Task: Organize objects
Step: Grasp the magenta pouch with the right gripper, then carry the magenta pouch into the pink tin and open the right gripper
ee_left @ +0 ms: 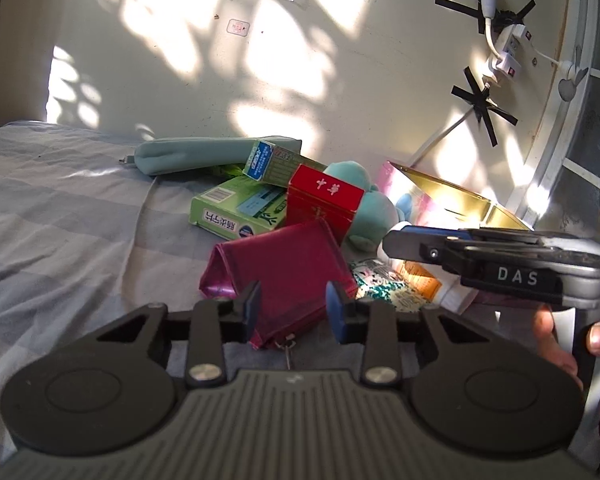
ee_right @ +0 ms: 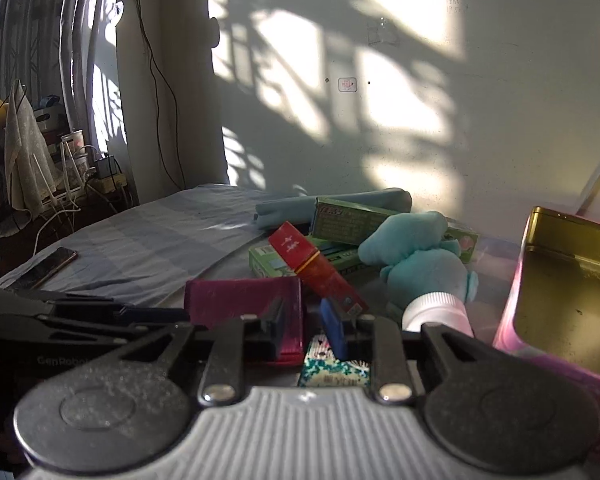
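A magenta zip pouch [ee_left: 284, 268] lies on the bed in front of a heap of boxes. My left gripper [ee_left: 295, 308] is shut on its near end, one pad on each side. My right gripper [ee_right: 306, 324] hovers low over a patterned packet [ee_right: 336, 372], jaws drawn close with nothing pinched between them. From the left wrist view the right gripper [ee_left: 396, 240] comes in from the right, beside a white bottle [ee_left: 452, 294]. Behind the pouch stand a red box [ee_left: 324, 200], a green box [ee_left: 236, 212] and a teal plush toy [ee_left: 364, 204].
A gold tin [ee_right: 568, 280] in a pink box stands open at the right. A teal pencil case [ee_left: 188, 154] and a small green box [ee_left: 272, 162] lie by the wall. A phone [ee_right: 46, 266] rests at the bed's left edge. A hand [ee_left: 556, 344] holds the right gripper.
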Demonstrator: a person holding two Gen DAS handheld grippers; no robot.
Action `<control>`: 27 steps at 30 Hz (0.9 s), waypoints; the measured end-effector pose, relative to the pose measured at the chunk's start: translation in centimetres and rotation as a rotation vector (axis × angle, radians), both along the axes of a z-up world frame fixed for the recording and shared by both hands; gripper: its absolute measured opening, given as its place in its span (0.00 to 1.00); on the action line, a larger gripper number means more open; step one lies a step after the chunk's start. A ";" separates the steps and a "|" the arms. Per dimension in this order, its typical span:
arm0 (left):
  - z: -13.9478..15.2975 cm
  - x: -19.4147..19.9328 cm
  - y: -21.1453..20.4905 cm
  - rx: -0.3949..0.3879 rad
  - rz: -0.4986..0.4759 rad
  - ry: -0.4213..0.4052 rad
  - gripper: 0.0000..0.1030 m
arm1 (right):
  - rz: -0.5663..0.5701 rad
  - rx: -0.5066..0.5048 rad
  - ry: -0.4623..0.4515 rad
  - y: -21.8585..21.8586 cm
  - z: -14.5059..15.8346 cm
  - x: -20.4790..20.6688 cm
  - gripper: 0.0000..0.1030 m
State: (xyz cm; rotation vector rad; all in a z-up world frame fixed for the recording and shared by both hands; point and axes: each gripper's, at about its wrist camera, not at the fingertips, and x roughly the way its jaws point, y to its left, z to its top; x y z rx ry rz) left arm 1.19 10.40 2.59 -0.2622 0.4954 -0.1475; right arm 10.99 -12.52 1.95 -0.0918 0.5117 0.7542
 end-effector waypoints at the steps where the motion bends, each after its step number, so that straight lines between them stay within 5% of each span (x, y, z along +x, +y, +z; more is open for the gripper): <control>1: 0.0 0.3 0.5 -0.025 0.009 0.010 0.36 | 0.010 0.001 0.020 0.4 -0.1 0.7 0.21; 11: 0.8 0.6 2.5 -0.037 0.041 0.045 0.39 | 0.089 0.012 0.216 2.3 -1.6 4.7 0.23; 16: -0.8 2.4 2.5 -0.046 -0.001 0.155 0.34 | 0.103 0.077 0.314 2.3 -2.7 5.1 0.25; 27: 0.5 -1.4 -0.2 -0.086 -0.025 0.095 0.29 | 0.067 0.027 0.229 -0.3 0.1 1.0 0.23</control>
